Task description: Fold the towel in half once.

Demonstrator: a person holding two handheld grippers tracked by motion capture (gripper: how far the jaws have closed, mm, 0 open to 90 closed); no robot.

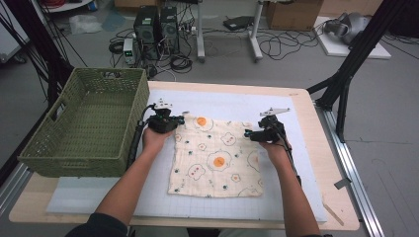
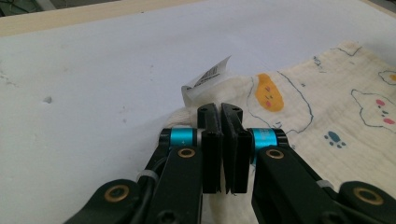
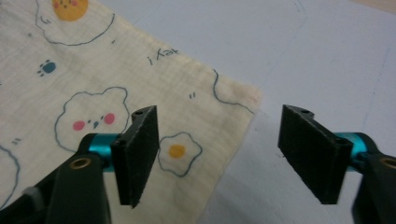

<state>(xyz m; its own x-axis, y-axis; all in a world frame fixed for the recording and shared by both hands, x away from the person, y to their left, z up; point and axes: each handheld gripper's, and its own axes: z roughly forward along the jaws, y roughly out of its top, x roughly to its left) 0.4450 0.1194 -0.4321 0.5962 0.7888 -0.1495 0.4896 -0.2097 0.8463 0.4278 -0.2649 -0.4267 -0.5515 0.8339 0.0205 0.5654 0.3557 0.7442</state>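
Where the printed cloth (image 1: 216, 157) lies flat on the white mat (image 1: 296, 197) covering the tabletop (image 1: 346, 217), we see a green wicker basket (image 1: 89, 123) at its left and cables on the floor beyond. Our left gripper (image 2: 221, 114) pinches the cloth's far-left corner beside its tag (image 2: 208, 77); our right gripper (image 3: 219, 149) gapes wide over the far-right corner.

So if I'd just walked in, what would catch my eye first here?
Probably the cream cloth printed with fried eggs and little bears, lying flat in the middle of the white mat. Next, the big green woven basket standing at the table's left edge. Then the two hand-held tools at the cloth's far corners: the left gripper with jaws shut on the tagged corner, the right gripper open over the other.
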